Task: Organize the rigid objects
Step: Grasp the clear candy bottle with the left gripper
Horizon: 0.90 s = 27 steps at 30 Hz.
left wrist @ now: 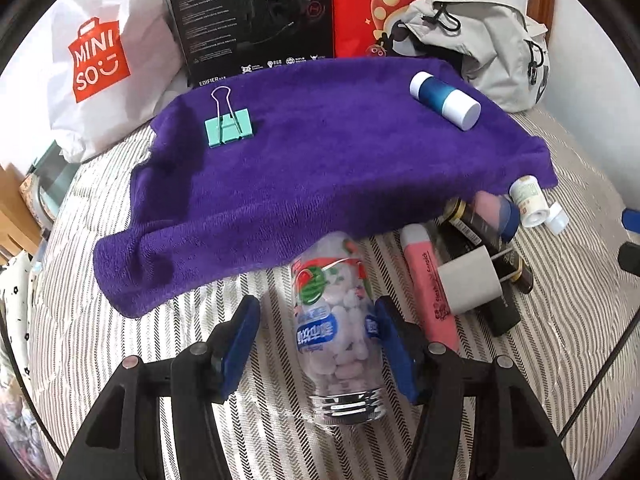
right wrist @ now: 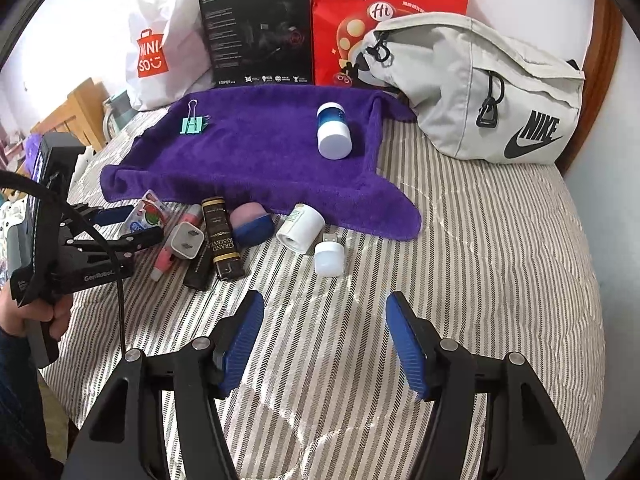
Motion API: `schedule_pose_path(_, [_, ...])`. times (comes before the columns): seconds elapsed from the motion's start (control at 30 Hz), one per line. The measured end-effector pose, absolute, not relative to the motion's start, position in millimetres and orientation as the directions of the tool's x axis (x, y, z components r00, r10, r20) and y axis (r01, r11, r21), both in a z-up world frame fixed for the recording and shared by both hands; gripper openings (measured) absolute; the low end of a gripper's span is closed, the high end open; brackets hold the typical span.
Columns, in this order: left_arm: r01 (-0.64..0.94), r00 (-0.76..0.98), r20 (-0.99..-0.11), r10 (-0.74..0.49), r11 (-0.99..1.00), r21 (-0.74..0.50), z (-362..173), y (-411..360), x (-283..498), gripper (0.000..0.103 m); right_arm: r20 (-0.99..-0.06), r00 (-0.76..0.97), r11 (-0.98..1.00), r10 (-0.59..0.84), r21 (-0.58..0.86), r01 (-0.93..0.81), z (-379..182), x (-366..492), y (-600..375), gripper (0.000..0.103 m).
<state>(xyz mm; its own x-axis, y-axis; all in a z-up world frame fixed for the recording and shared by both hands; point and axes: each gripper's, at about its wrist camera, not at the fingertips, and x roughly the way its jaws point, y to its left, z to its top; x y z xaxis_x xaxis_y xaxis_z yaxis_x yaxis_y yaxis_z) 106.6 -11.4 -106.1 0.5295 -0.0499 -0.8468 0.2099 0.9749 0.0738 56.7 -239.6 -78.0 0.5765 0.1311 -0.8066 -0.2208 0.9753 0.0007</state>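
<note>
Left claw (left wrist: 318, 344): spread wide around a clear candy bottle (left wrist: 340, 320) lying on the bed (left wrist: 560, 360), just in front of the purple towel (left wrist: 320, 160); contact cannot be told. Right claw (right wrist: 324, 344): wide, holding nothing. On the towel: green binder clip (left wrist: 229, 125), blue-and-white bottle (left wrist: 445, 100).

Striped bedspread (right wrist: 480, 240), white wall (right wrist: 100, 20), wooden furniture (right wrist: 80, 108) at left
</note>
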Motion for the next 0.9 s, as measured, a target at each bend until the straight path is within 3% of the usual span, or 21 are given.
schedule_pose_path(0.13, [0.196,0.54,-0.84,-0.048,0.978,0.07,-106.7,-13.9,107.3,0.058,-0.812,0.569,0.975,0.133,0.005,-0.221,-82.9,61.7,-237.7,0.063])
schedule_pose_path(0.3, [0.187,0.542,-0.836,-0.088,0.982,0.018,-106.6,-12.9,104.1,0.04,-0.816,0.565,0.98,0.123,0.01,-0.198,-91.4,69.9,-239.9,0.063])
schedule_pose_path(0.77, [0.193,0.542,-0.835,-0.093,0.981,0.016,-98.5,-6.9,90.0,0.039,-0.832,0.553,0.984,0.054,-0.049,-0.17,-122.7,110.6,-232.9,0.063])
schedule_pose_path(0.9, [0.191,0.533,-0.839,-0.112,0.982,-0.01,-96.7,-1.3,89.2,0.039,-0.833,0.551,0.984,0.042,-0.059,-0.165,-130.9,116.5,-231.3,0.055])
